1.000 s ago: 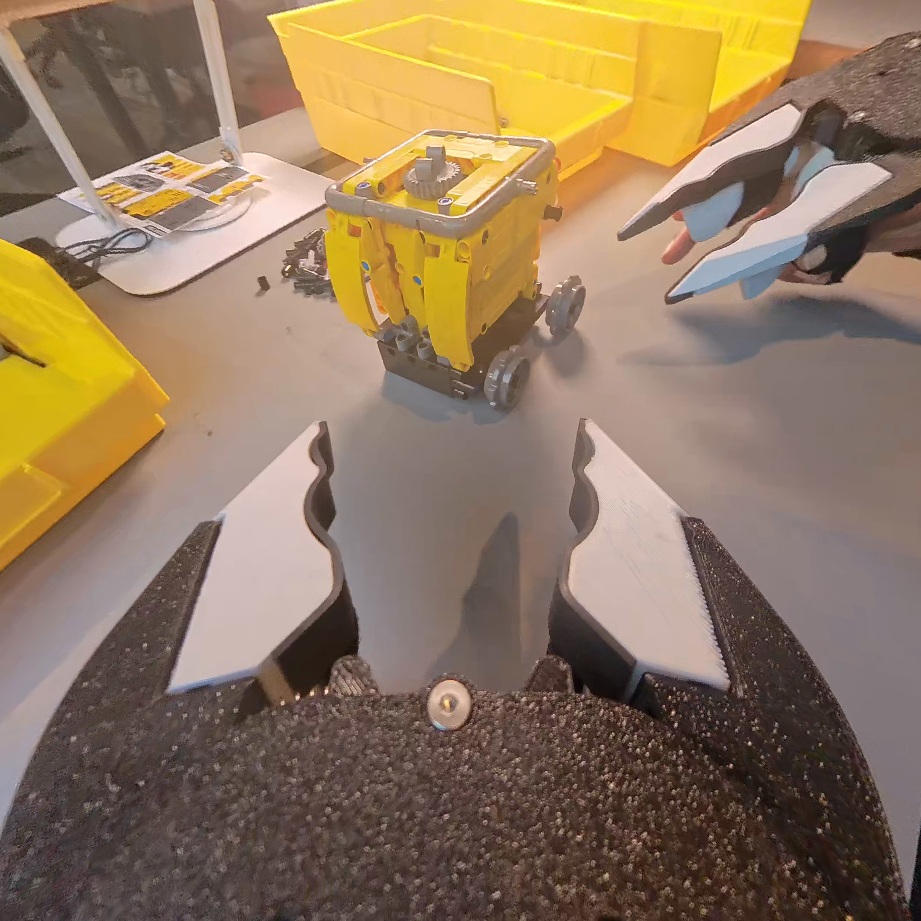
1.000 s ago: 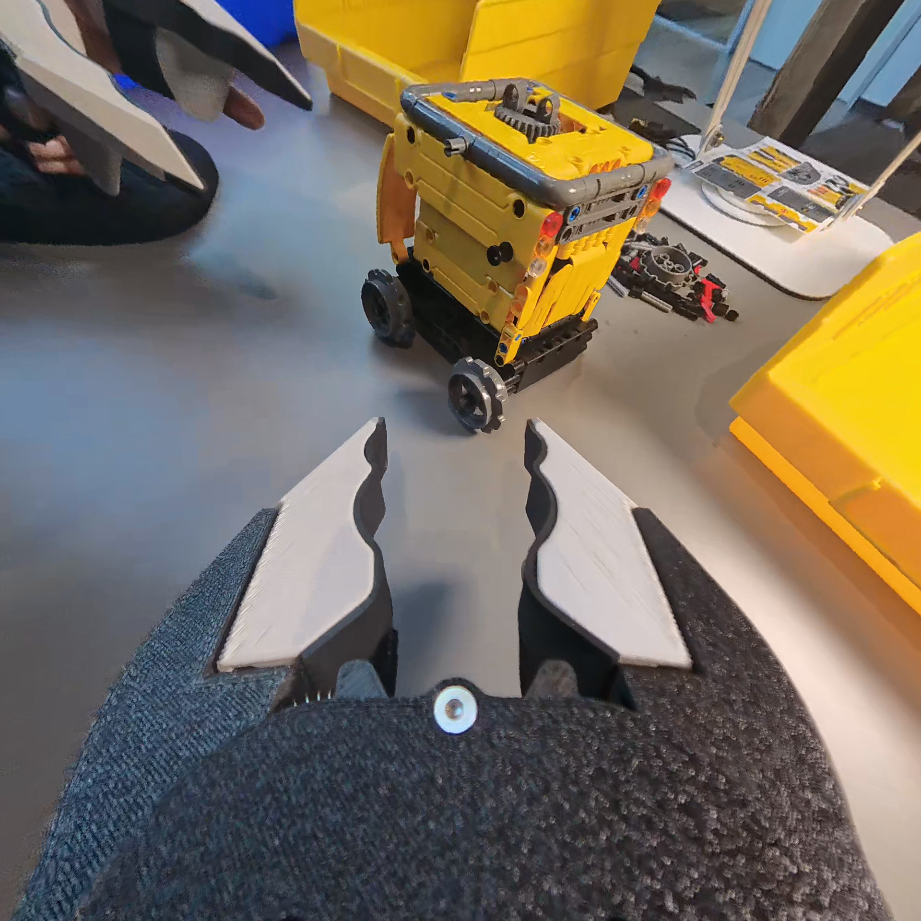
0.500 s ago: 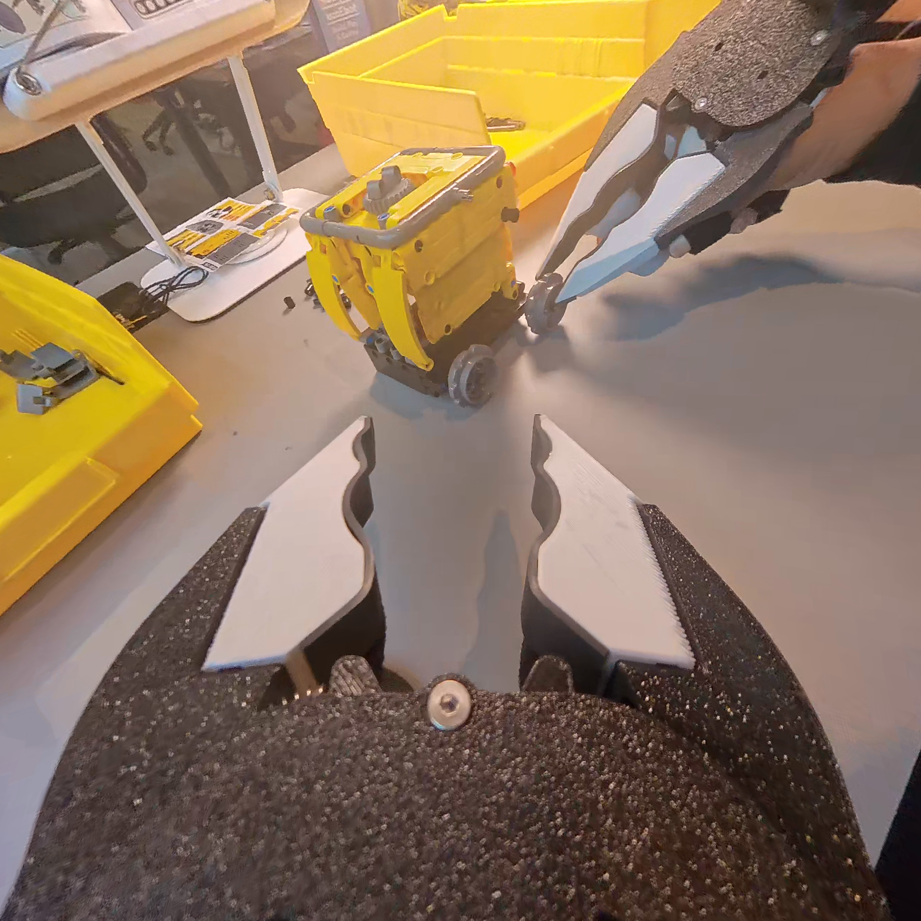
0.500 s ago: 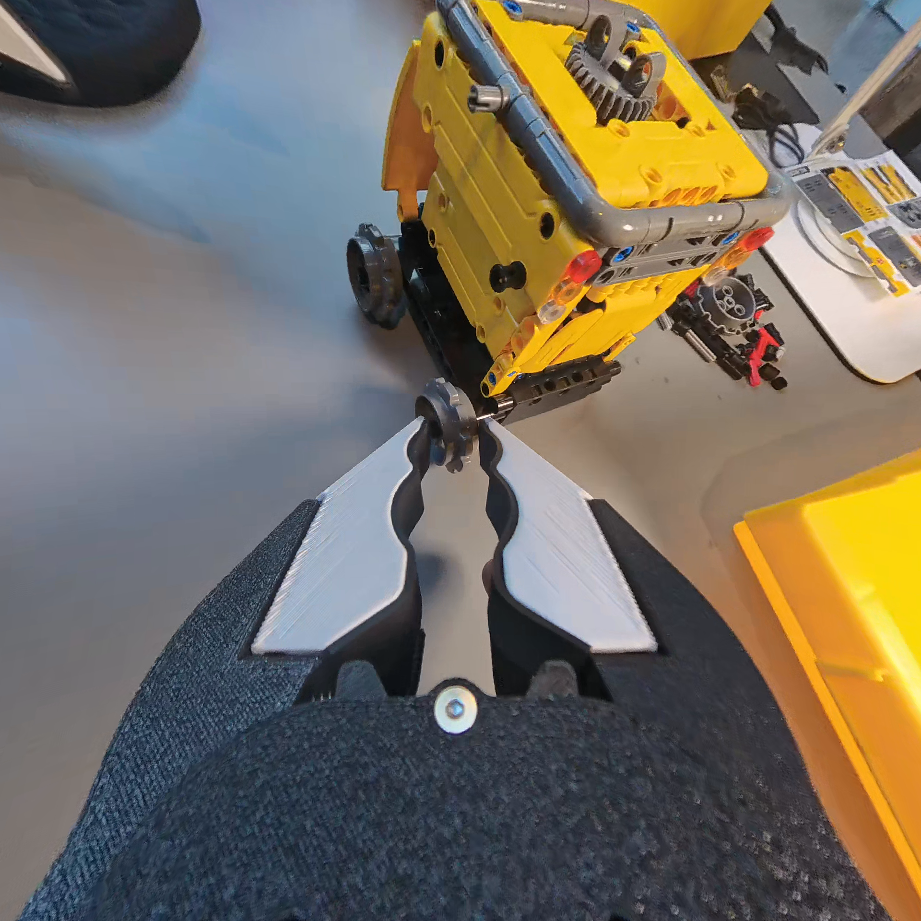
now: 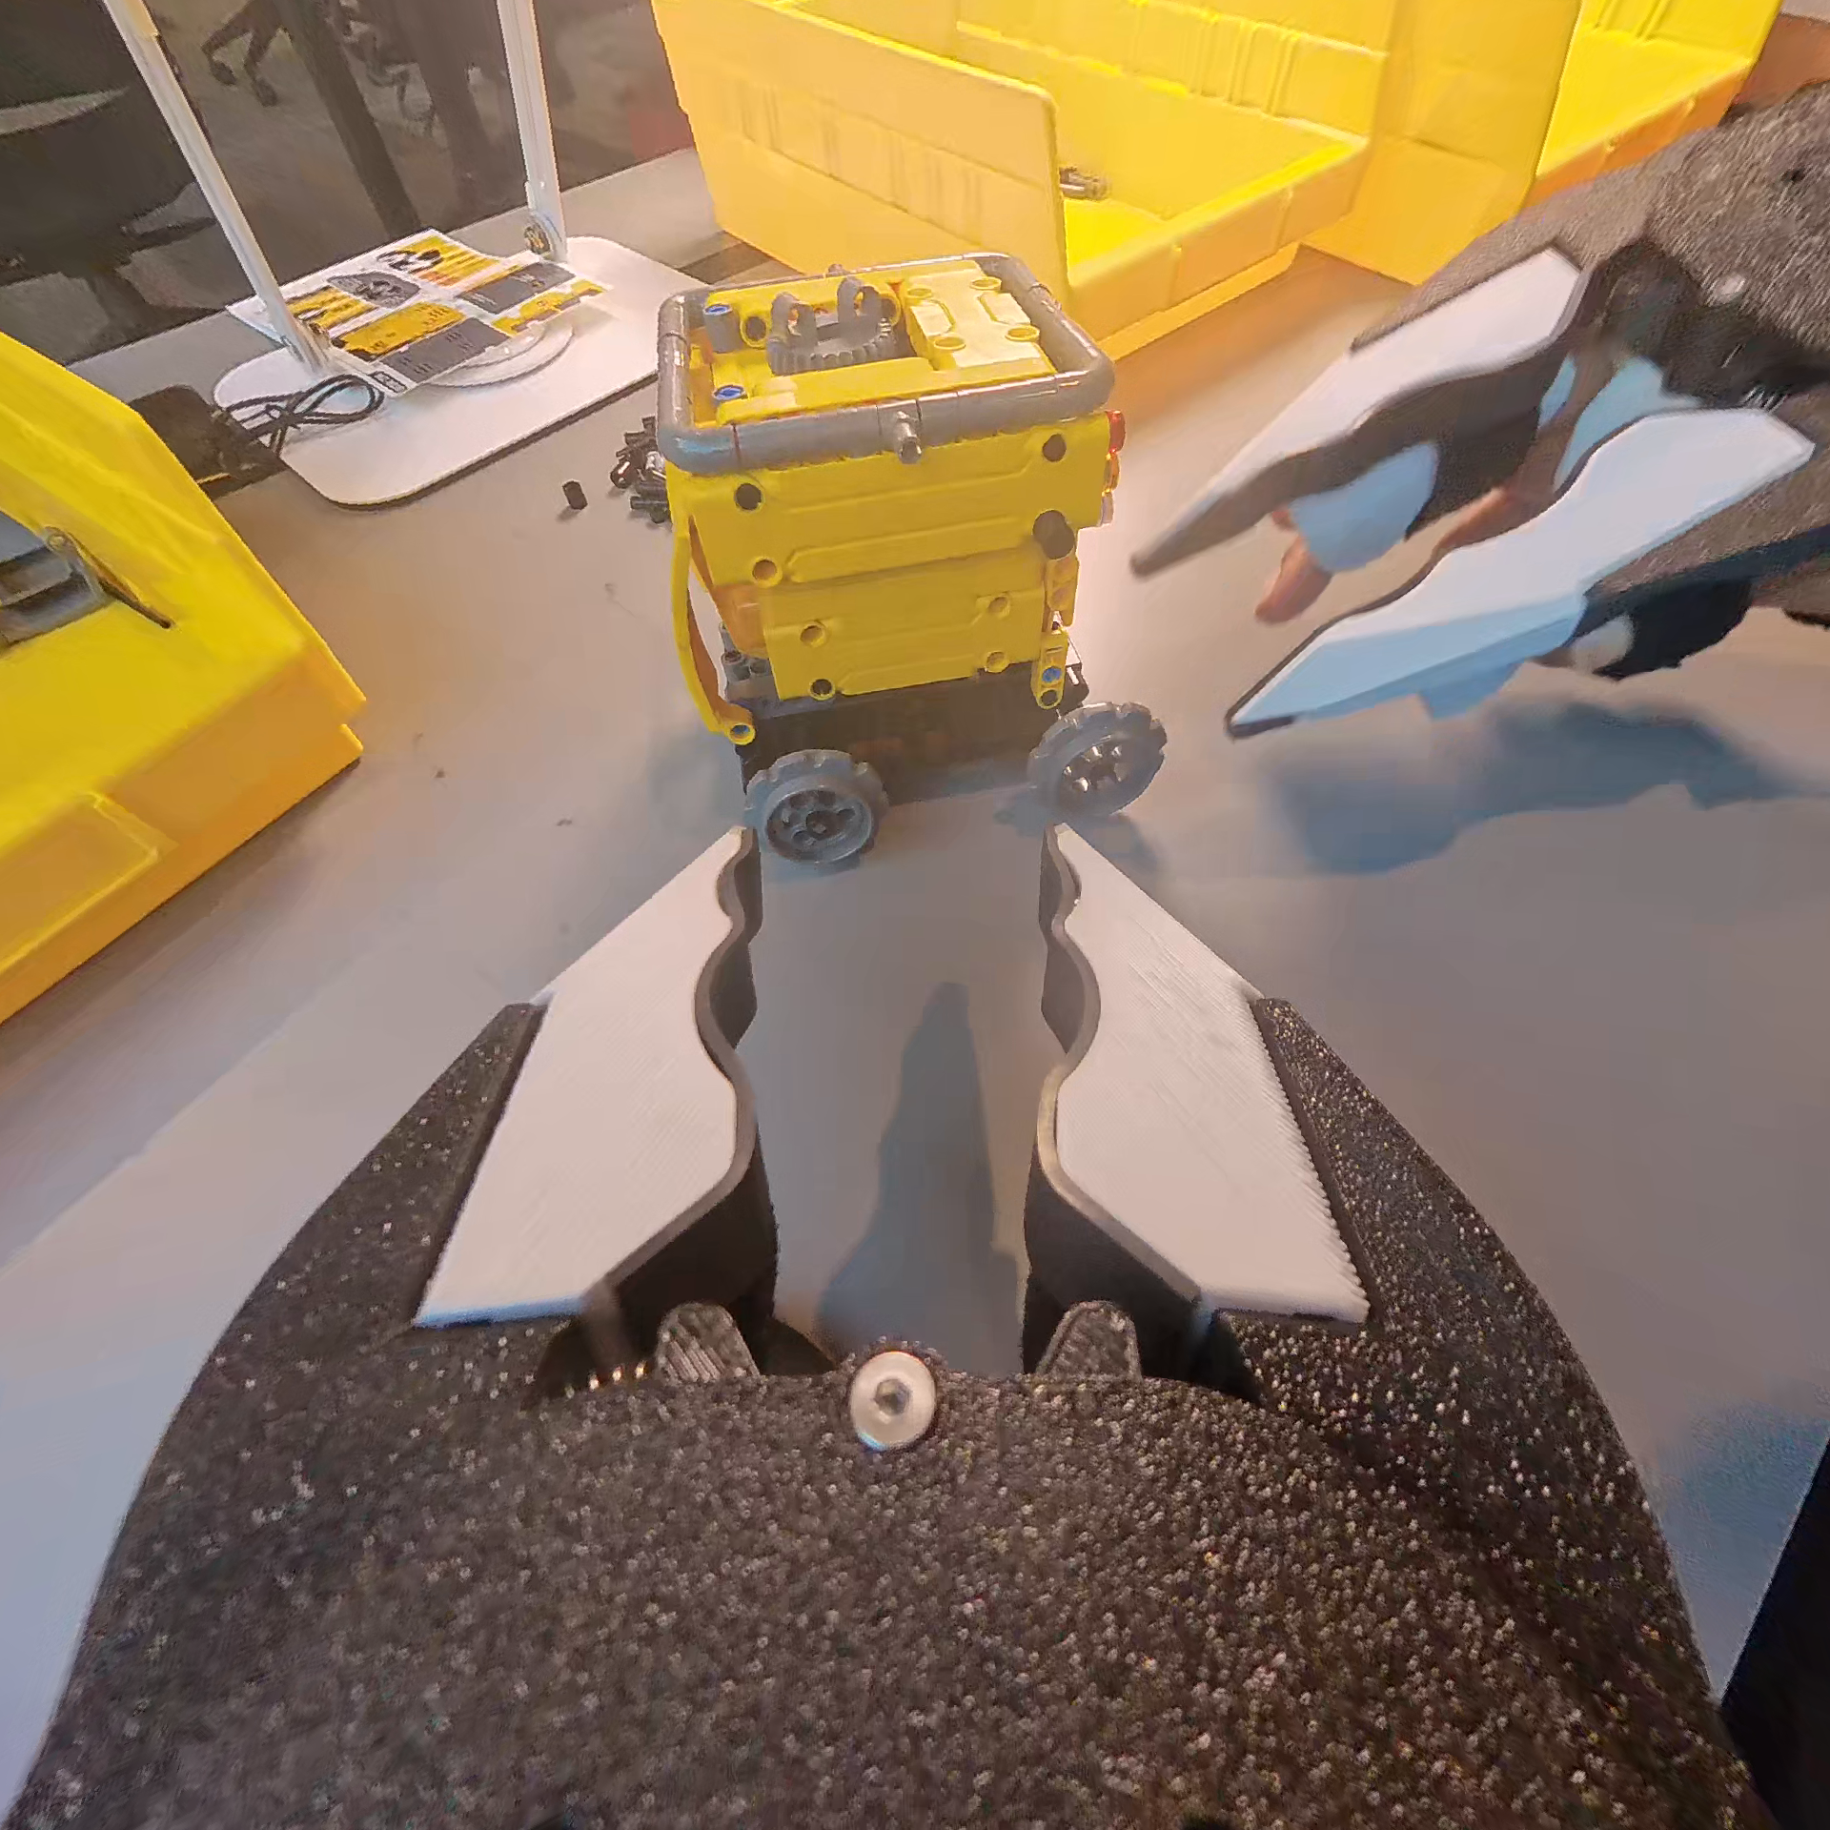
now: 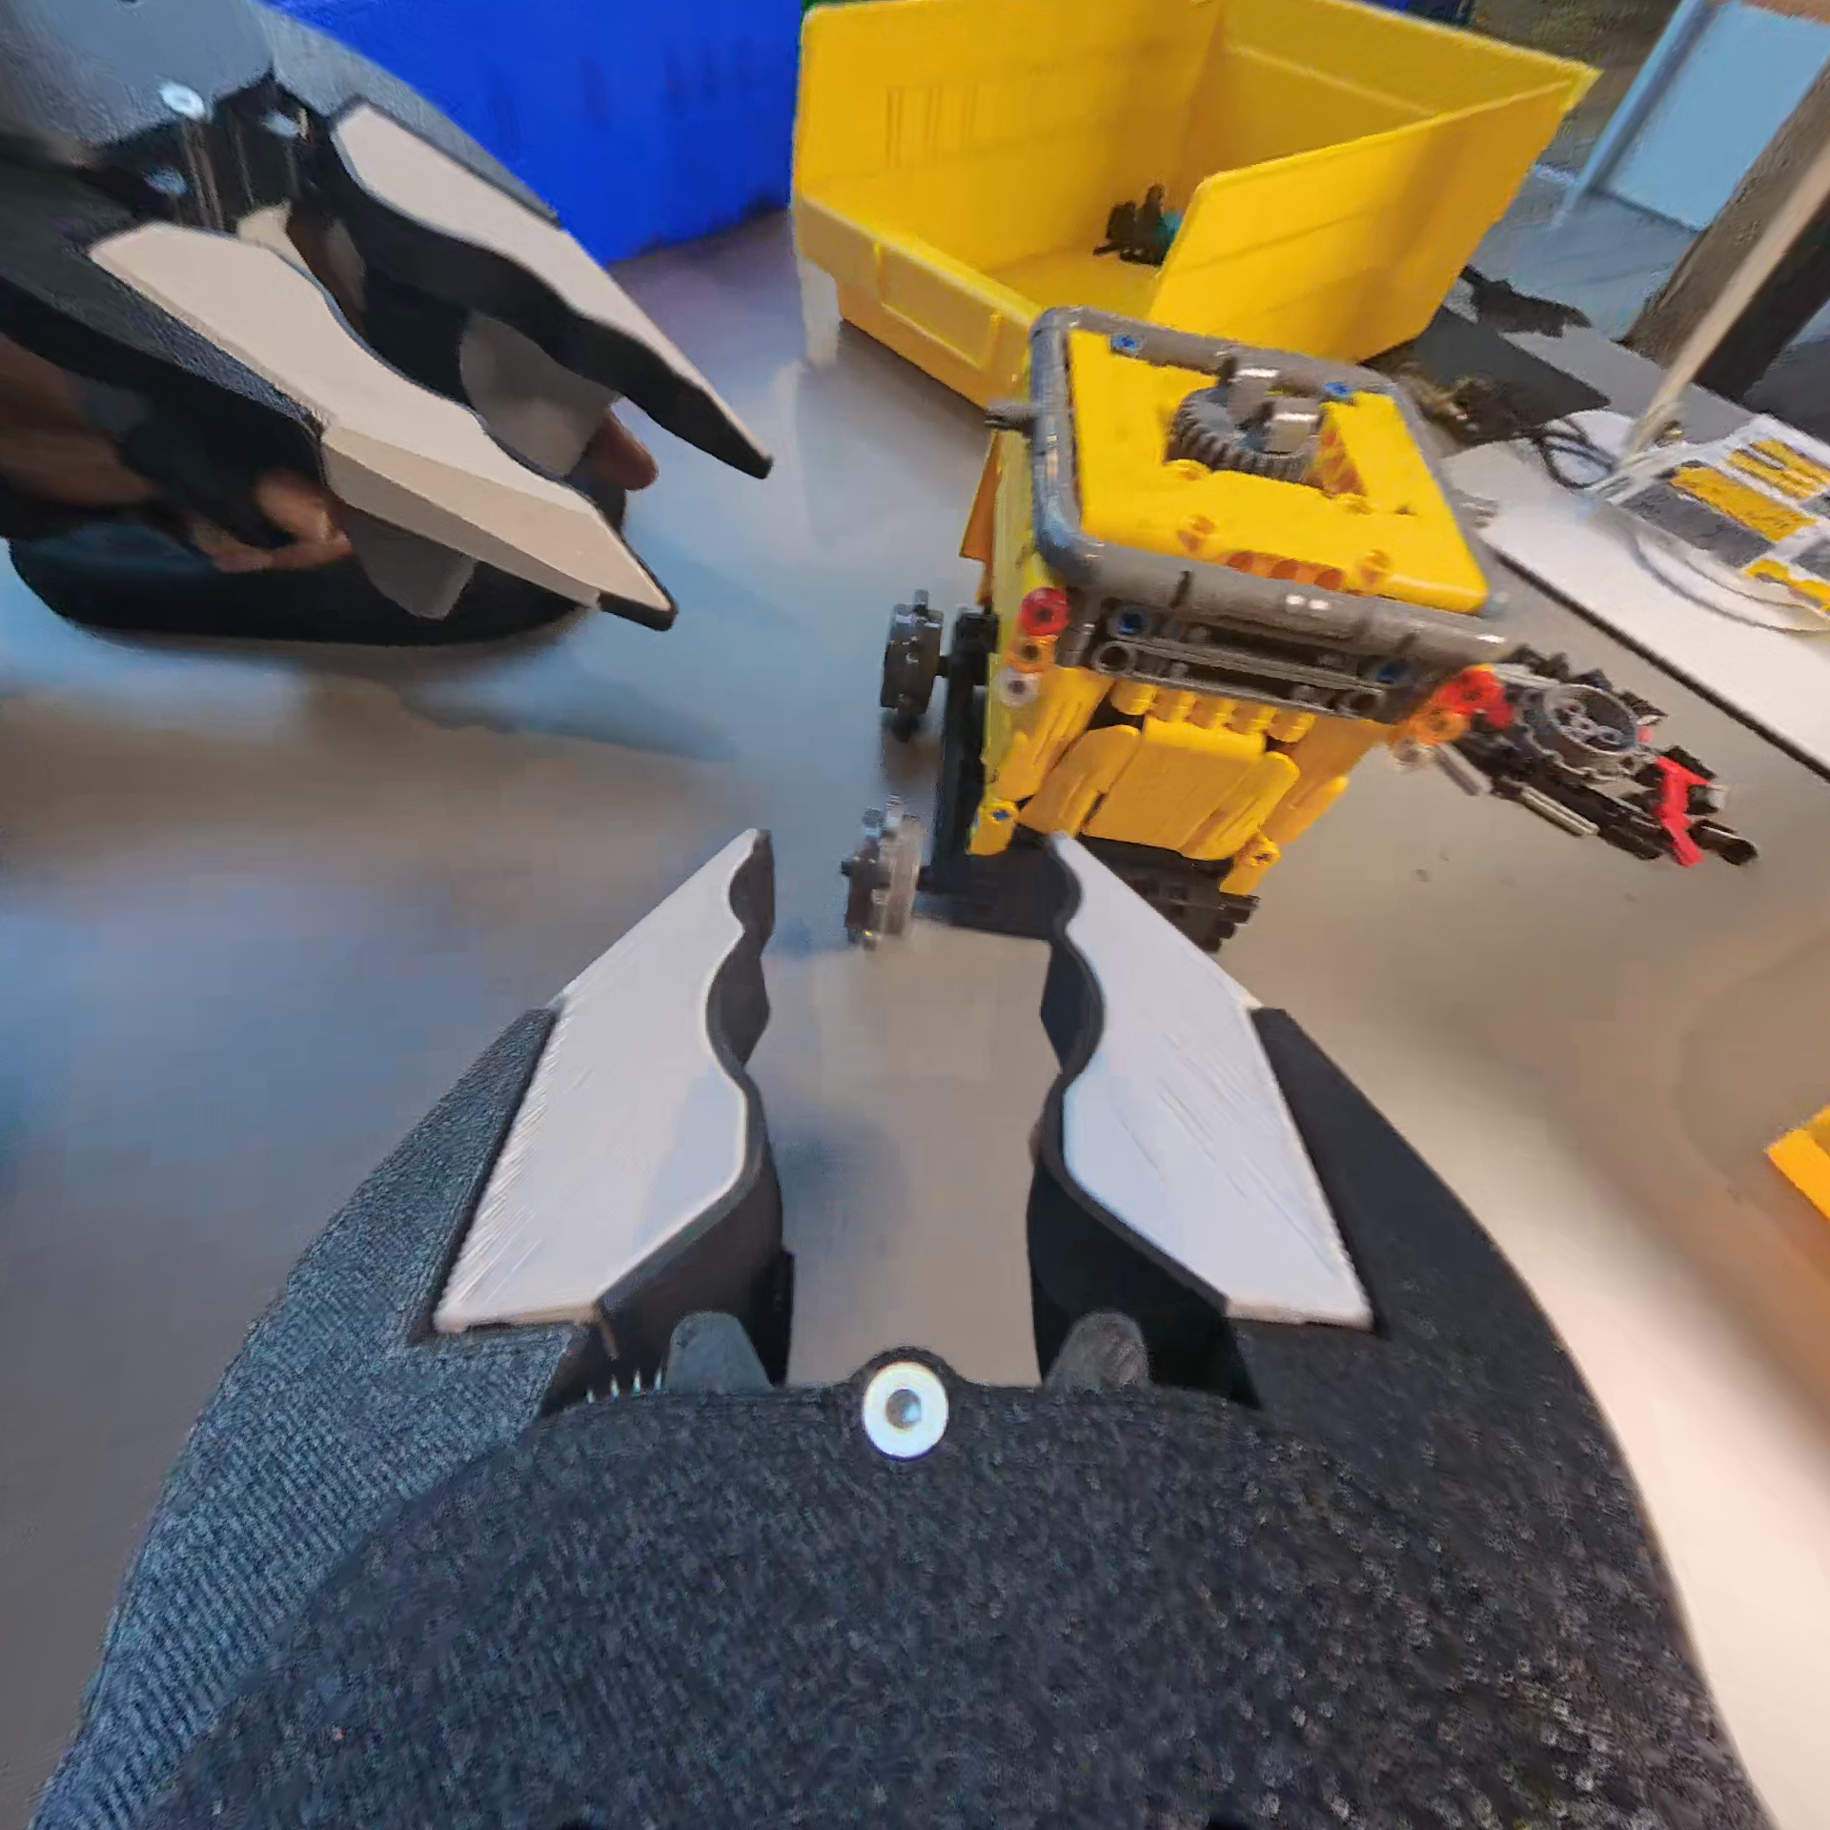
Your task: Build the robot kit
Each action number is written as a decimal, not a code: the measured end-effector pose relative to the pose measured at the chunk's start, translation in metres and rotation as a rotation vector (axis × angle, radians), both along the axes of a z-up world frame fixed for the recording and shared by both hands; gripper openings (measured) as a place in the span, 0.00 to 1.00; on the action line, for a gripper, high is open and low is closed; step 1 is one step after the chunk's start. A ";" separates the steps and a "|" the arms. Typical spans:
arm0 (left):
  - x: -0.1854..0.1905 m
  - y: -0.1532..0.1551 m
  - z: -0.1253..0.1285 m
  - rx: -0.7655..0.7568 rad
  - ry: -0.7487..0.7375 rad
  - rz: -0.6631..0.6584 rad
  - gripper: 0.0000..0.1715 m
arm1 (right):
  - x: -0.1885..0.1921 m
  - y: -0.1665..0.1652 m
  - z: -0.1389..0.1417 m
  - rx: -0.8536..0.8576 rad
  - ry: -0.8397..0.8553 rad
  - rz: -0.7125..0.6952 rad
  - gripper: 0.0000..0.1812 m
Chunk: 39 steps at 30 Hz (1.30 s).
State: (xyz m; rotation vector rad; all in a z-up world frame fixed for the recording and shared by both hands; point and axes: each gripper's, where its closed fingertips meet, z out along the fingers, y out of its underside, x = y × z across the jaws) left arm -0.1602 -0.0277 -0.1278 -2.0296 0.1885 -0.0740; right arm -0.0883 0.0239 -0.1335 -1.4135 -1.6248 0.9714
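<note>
Both my grippers empty, fingers apart: left gripper (image 5: 899,860) just beside toy truck (image 5: 886,515) wheel (image 5: 814,820); right gripper (image 6: 909,864) near it. Careless nudge could roll truck.

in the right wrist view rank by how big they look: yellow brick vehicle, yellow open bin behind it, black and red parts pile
1. Yellow open plastic bin
2. Yellow brick-built wheeled vehicle, nearly as large, but nearer the camera, so unsure
3. Black and red loose parts pile, clearly smallest

**Warm light, blurred right view**

Both views bulge at the edges. Warm glare washes the grey tabletop (image 6: 1485,1089) right of the right claw (image 6: 906,886); motion blur smears that view. Soft shadows lie beneath the left claw (image 5: 896,881).
</note>
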 end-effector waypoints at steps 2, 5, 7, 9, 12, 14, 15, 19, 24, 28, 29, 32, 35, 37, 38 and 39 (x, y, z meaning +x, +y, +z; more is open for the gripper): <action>-0.002 0.000 -0.001 -0.009 -0.006 0.005 0.32 | 0.009 0.019 0.005 0.001 0.012 -0.059 0.38; -0.006 0.005 0.000 -0.011 -0.002 0.003 0.34 | 0.009 0.044 0.006 -0.052 0.015 -0.132 0.48; -0.012 0.011 0.003 -0.008 0.034 -0.002 0.35 | -0.002 0.048 0.006 -0.076 0.005 -0.131 0.54; -0.019 0.015 0.005 -0.016 0.064 -0.003 0.37 | -0.018 0.049 0.005 -0.068 -0.009 -0.118 0.59; -0.029 0.018 0.009 0.001 0.061 -0.002 0.37 | -0.042 0.053 -0.005 -0.055 -0.058 -0.114 0.65; -0.023 0.018 0.015 0.031 -0.062 -0.047 0.37 | -0.053 0.055 -0.011 -0.041 -0.069 -0.120 0.63; -0.018 0.016 0.022 0.056 -0.154 -0.076 0.37 | -0.056 0.059 -0.014 -0.027 -0.065 -0.133 0.57; -0.026 0.013 0.035 0.109 -0.204 -0.091 0.36 | -0.058 0.062 -0.013 -0.026 -0.066 0.038 0.55; -0.026 0.028 0.028 0.069 -0.133 -0.185 0.41 | -0.057 0.075 -0.014 -0.003 -0.112 0.321 0.55; -0.031 0.053 0.022 0.021 -0.006 -0.260 0.48 | -0.061 0.086 -0.018 0.028 -0.170 0.350 0.55; -0.031 0.059 0.019 0.008 0.035 -0.280 0.50 | -0.061 0.089 -0.018 0.052 -0.176 0.334 0.55; -0.031 0.072 0.004 -0.028 0.101 -0.347 0.53 | -0.054 0.104 -0.012 0.135 -0.166 0.242 0.53; -0.030 0.078 -0.008 -0.028 0.057 -0.363 0.52 | -0.040 0.113 -0.002 0.133 -0.122 0.157 0.45; -0.026 0.079 -0.008 0.003 0.014 -0.355 0.49 | -0.032 0.117 0.000 0.120 -0.094 0.100 0.39; -0.025 0.079 -0.009 0.004 0.005 -0.347 0.47 | -0.029 0.116 0.000 0.115 -0.082 0.082 0.36; -0.023 0.078 -0.010 0.004 0.007 -0.346 0.47 | -0.027 0.115 0.000 0.111 -0.071 0.068 0.34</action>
